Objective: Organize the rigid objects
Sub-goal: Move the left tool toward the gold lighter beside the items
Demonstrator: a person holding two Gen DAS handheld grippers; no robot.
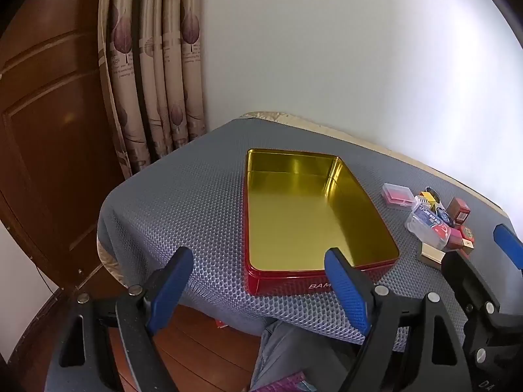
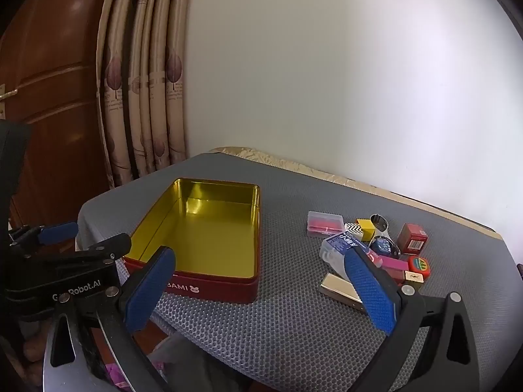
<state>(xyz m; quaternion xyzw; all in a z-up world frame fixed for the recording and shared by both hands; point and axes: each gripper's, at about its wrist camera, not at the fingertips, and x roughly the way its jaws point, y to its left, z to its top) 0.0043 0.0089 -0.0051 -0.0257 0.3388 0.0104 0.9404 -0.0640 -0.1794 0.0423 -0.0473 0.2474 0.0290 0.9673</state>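
On the counter point(image 2: 294, 310), the red tin point(image 2: 209, 228) sat empty beside a pile of small boxes point(image 2: 369, 248), partly hidden by a blue pad. Left hand-held gripper point(image 1: 261, 281) and right hand-held gripper point(image 2: 261, 287) both stood wide open, holding nothing.

Strong light from the right washes out the wall point(image 1: 376, 49); the gold tin point(image 1: 294, 215) glares; fisheye bends the edges, corners dark, focus soft.
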